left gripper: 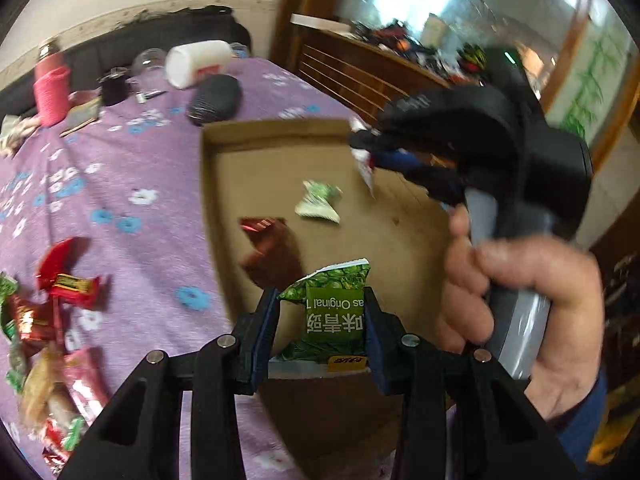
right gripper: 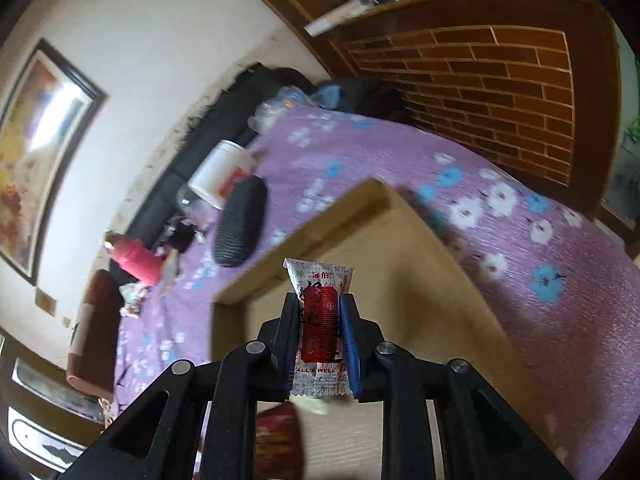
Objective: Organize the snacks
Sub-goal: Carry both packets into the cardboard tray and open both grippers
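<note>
Snacks ride over the cardboard tray; left gripper clamps a green pea packet, right gripper a white-and-red sachet; both grips look shallow, so a quick swing could drop either beside the tray.

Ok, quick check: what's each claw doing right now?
Left claw: shut on the green snack packet.
Right claw: shut on the white-and-red snack packet.

box floor open centre | right gripper blocks far corner
</note>
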Motion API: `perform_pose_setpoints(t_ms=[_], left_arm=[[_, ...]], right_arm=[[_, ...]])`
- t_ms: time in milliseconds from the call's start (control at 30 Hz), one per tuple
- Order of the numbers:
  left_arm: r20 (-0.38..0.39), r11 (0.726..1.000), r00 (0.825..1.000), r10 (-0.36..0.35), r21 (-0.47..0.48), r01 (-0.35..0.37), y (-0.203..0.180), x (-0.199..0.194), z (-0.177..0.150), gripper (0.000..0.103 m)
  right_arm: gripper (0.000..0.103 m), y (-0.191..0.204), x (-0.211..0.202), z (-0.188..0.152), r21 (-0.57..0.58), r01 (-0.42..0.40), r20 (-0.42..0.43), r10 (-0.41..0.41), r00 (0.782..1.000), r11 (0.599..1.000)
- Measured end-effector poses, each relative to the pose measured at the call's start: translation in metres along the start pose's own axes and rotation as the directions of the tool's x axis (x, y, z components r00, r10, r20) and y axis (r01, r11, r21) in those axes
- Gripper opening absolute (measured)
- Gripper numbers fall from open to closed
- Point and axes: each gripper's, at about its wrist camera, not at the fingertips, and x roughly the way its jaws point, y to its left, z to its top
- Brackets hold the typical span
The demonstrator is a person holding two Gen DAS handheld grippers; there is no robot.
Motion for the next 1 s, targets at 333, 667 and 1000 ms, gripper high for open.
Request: perform_pose_setpoints(t_ms=[333,667,1000], left_arm=[[-0.001,0.997,1.000,0.026,0.067,-0.026,-0.004,0.013,-0.011,0.039],[0.010,0.997,0.999,0.036,0.073,-0.036,-0.006,0.011,-0.013,0.040],[0.011,0.998,1.000,0.028,0.062,-0.029,-0.005,0.010,-0.012,0.041]], right_arm=[[0.022,-0.001,0.014,-0.003,-0.042,0.078,-0.041,-0.080,0.996,0.996],[0.026,0.008,0.020,-0.008,-0.100,0.127,-0.058,-0.133,0.989,0.987],[0.028,0.015,0.007,-0.007,-0.116,0.111,-0.004,-0.112,0.994,0.987]])
